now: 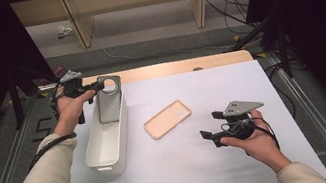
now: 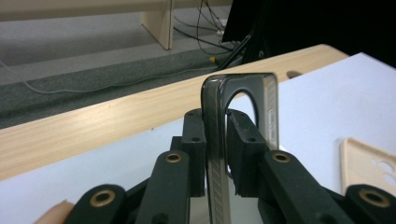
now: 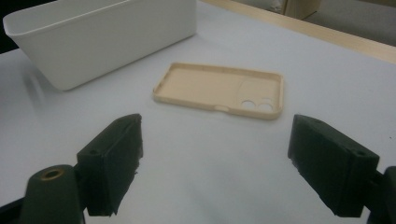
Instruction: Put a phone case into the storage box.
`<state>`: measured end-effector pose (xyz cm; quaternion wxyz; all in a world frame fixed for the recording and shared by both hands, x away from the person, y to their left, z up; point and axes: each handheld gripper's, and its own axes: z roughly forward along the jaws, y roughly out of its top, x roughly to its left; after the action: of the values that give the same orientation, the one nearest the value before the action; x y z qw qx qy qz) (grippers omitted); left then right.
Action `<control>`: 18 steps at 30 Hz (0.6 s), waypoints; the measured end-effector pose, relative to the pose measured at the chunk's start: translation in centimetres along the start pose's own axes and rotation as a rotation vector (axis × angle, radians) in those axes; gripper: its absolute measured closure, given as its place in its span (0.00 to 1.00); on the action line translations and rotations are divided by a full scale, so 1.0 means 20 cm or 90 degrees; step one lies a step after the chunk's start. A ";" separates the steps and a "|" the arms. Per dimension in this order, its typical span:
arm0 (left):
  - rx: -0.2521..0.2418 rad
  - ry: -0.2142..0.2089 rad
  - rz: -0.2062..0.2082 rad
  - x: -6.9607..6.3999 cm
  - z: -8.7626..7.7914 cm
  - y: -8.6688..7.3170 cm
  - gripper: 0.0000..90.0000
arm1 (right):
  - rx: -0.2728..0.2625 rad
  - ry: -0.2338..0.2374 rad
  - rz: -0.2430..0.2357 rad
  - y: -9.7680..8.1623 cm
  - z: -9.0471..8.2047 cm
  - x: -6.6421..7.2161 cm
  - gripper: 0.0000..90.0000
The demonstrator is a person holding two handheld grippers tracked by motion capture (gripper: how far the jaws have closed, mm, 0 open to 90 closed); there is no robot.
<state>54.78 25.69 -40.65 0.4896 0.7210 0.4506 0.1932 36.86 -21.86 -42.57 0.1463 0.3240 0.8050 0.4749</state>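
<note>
Left gripper point(image 1: 94, 87) clamping dark phone case point(image 1: 110, 100) over bin point(image 1: 106, 155) at desk's left edge; right gripper point(image 1: 212, 127) wide open, empty; tan case point(image 1: 168, 119) mid-desk, unbinned.

My right gripper point(image 3: 215, 163) hung low over white table sheet point(image 3: 196, 154), jaws spread wide, nothing between them; one pad at 8 o'clock, other at 4 o'clock. Beige phone case point(image 3: 210, 88) lay flat just past 12 o'clock of the gap, open side up, camera cutouts toward its right end. White bin point(image 3: 100, 39) stood at 10 to 11 o'clock, near case but apart from it. Pale wood table edge point(image 3: 327, 37) ran across at 1 to 2 o'clock, grey floor beyond.
</note>
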 end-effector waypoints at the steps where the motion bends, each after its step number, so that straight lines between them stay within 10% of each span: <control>1: 0.006 0.004 0.005 0.00 0.00 0.00 0.86 | 0.000 0.000 0.000 0.00 0.00 0.00 0.21; 18: 0.063 0.068 0.039 -0.02 0.04 0.02 0.82 | 0.003 0.003 -0.002 0.00 0.00 0.00 0.21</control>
<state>55.30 24.94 -40.50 0.4225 0.7463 0.4629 0.2242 36.86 -21.77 -42.64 0.1444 0.3221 0.8068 0.4738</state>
